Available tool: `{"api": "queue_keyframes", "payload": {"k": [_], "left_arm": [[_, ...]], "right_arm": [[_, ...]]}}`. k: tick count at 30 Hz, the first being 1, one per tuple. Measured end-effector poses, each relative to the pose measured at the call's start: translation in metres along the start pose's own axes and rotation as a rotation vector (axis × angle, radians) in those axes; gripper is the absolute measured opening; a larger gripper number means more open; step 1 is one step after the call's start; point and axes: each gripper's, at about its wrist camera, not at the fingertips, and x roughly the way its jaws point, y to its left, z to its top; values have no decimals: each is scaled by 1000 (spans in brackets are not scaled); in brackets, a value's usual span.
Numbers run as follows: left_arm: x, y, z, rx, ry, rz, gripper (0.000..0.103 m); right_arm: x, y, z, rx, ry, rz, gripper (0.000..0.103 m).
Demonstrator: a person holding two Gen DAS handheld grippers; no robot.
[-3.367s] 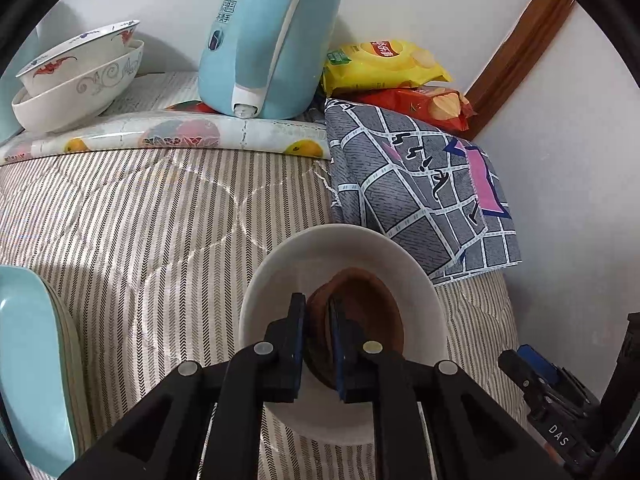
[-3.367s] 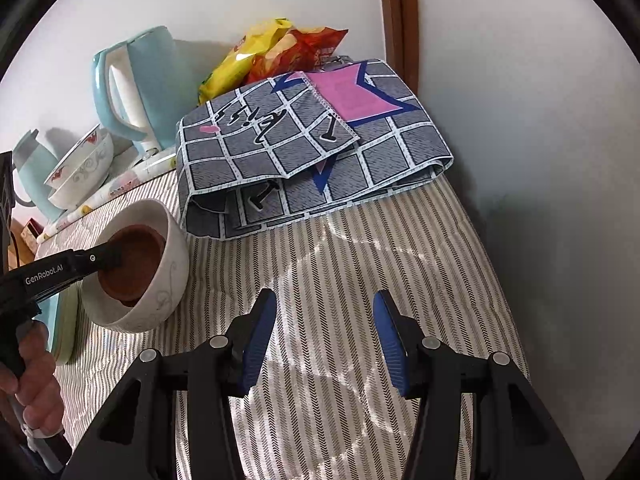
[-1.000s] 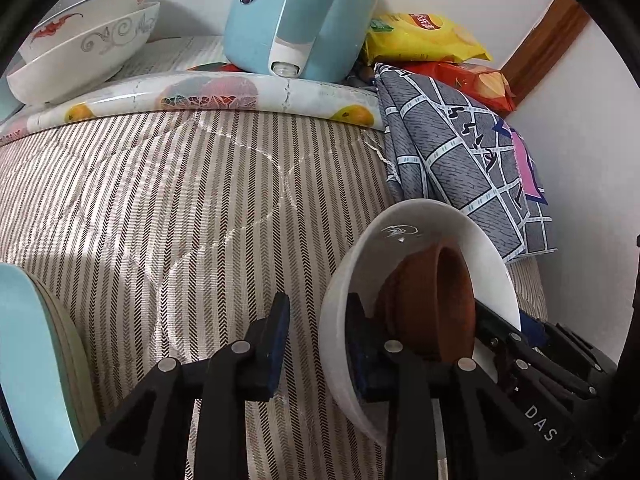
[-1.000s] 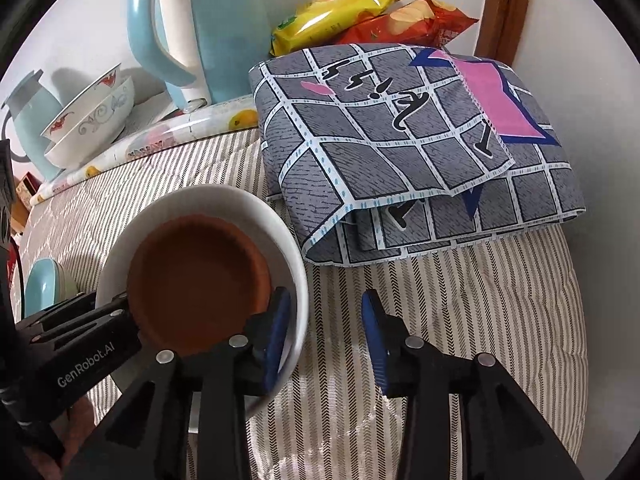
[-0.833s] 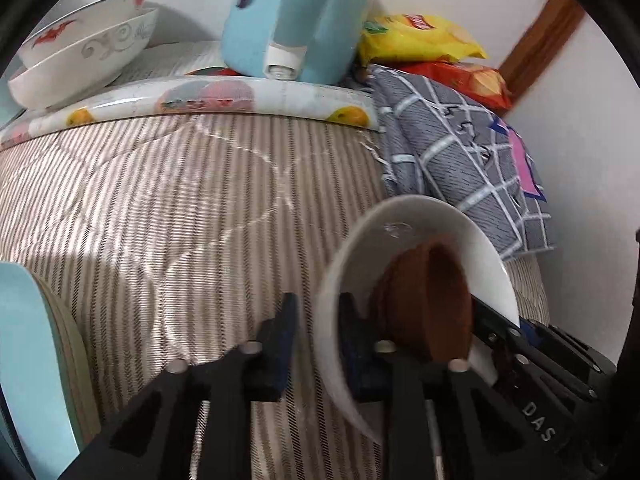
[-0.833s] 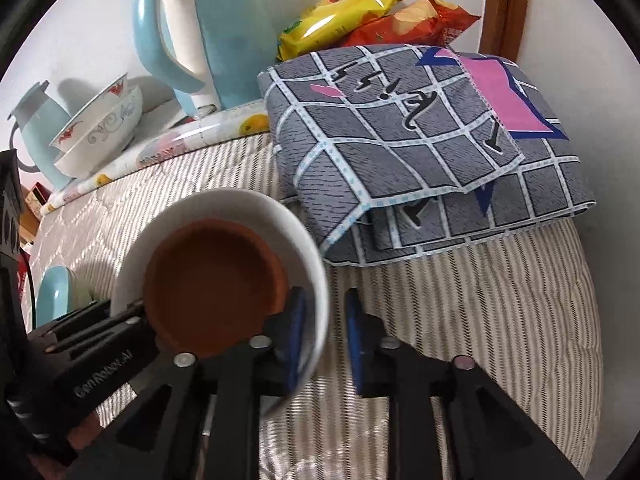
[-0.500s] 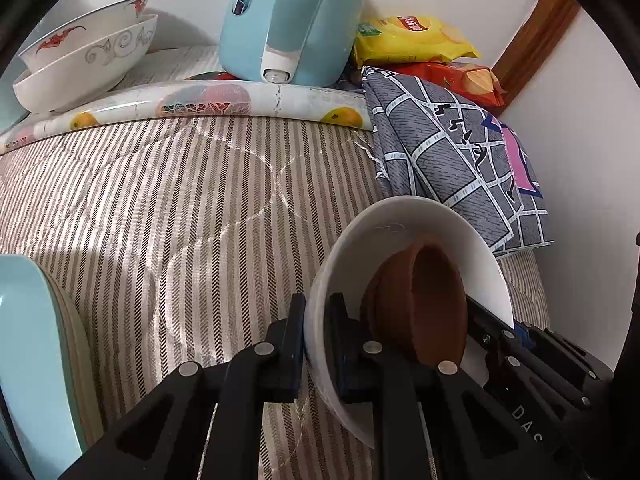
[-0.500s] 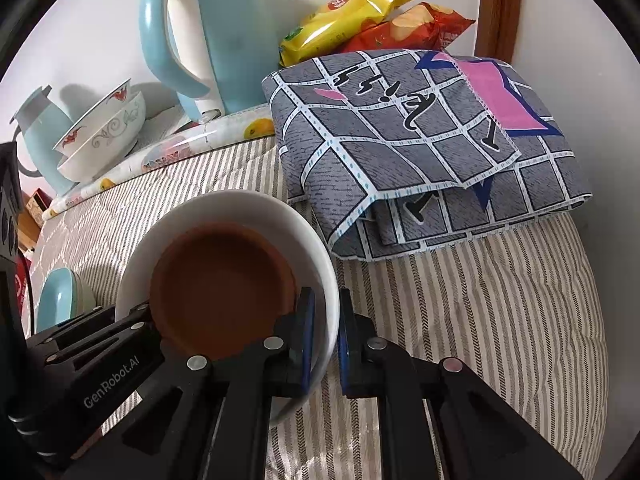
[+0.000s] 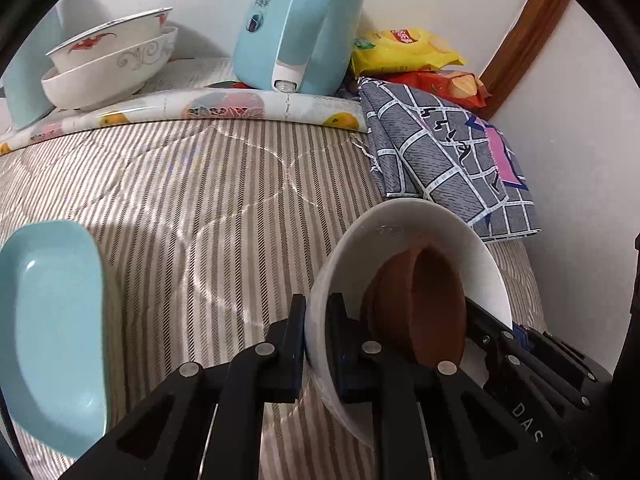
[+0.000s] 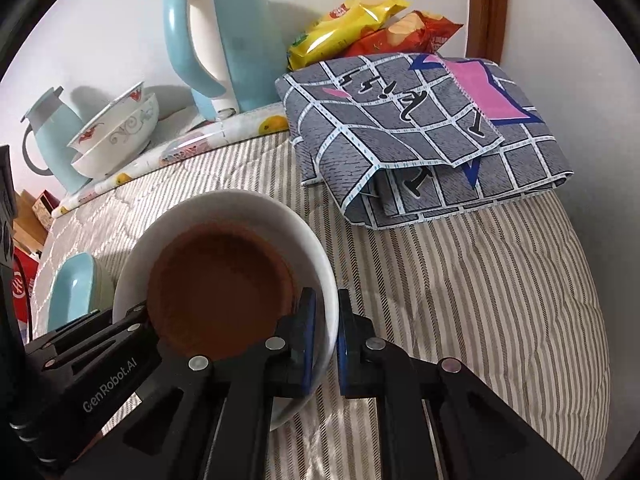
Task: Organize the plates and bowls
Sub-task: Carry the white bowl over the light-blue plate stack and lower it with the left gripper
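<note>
A white bowl (image 9: 400,224) with a brown bowl (image 9: 420,304) nested inside it sits low over the striped quilt. My left gripper (image 9: 316,320) is shut on the white bowl's left rim, one finger inside and one outside. In the right wrist view the same white bowl (image 10: 240,208) and brown bowl (image 10: 220,284) show from above, and my right gripper (image 10: 326,320) is shut on the right rim. Two patterned white bowls (image 9: 108,68) are stacked at the back left. Light blue plates (image 9: 52,312) lie at the left edge.
A light blue kettle (image 9: 296,24) stands on a fruit-print mat (image 9: 240,108) at the back. A folded grey checked cloth (image 10: 420,128) and snack bags (image 10: 360,28) lie at the back right by the wall. A blue jug (image 10: 52,132) stands far left. Striped quilt (image 9: 180,200) lies between.
Both grippers, open around opposite sides of the white bowl's rim a second ago, have shut on it. Bowl and grippers have shifted a little across the quilt together.
</note>
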Motion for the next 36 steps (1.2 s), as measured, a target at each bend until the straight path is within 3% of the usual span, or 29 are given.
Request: {"api": "queue_keyframes", "payload": {"k": [19,36], "left_arm": [[-64,32,-20,-13,-69,2,12],[-95,71,-21,-38,-106,-2,11]], "right_arm": [[-52,45,-21,-39,-63,14,9],[-67,90,-26,-57,-88,24,9]]}}
